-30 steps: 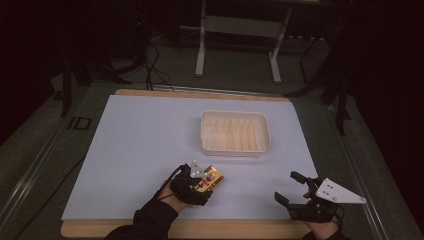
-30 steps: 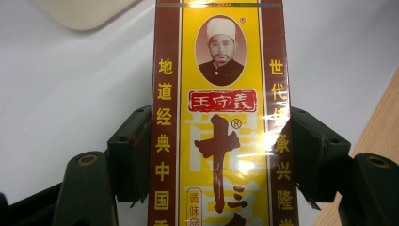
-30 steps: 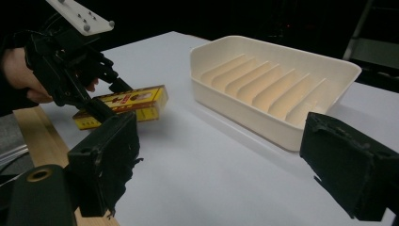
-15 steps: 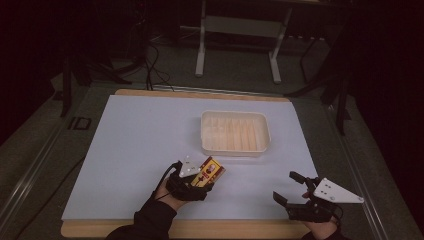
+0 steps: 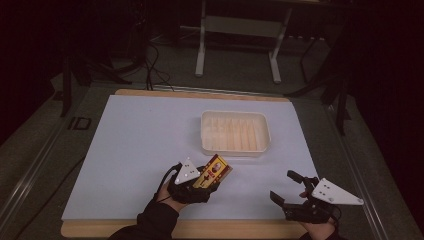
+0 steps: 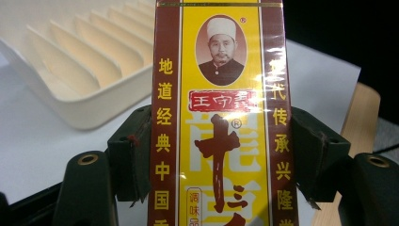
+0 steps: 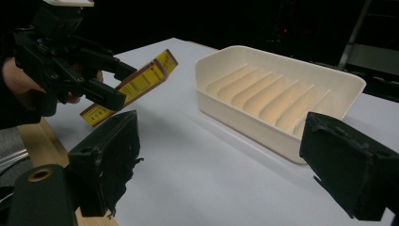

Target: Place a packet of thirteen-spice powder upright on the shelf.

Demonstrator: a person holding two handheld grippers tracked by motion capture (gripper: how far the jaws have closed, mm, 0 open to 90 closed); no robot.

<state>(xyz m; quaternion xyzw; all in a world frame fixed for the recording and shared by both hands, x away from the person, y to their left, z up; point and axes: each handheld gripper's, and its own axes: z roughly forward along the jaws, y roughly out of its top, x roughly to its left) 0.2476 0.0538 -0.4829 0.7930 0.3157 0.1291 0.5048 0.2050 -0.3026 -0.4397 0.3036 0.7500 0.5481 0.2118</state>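
A yellow and brown box (image 5: 214, 171) with Chinese print and a portrait is lifted off the white sheet at the front, just left of centre. My left gripper (image 5: 200, 182) is shut on it, and in the left gripper view the two pads (image 6: 134, 155) press on the long sides of the box (image 6: 219, 84). The box points towards a cream ribbed tray (image 5: 235, 149) a short way beyond it. At the front right my right gripper (image 5: 284, 186) stands open, with nothing between its fingers (image 7: 113, 155). The right gripper view has the left gripper (image 7: 120, 87) with the box (image 7: 141, 80) at its left and the tray (image 7: 282, 141) ahead.
A white sheet (image 5: 140, 150) covers the wooden table, whose front edge (image 5: 200, 230) runs just below both hands. Beyond the table stand a metal frame (image 5: 235, 45) and cables on a dark floor. The tray (image 6: 70, 113) holds nothing.
The left gripper has carried the box a little away from the front edge, towards the tray. The right gripper has kept its place and stayed open.
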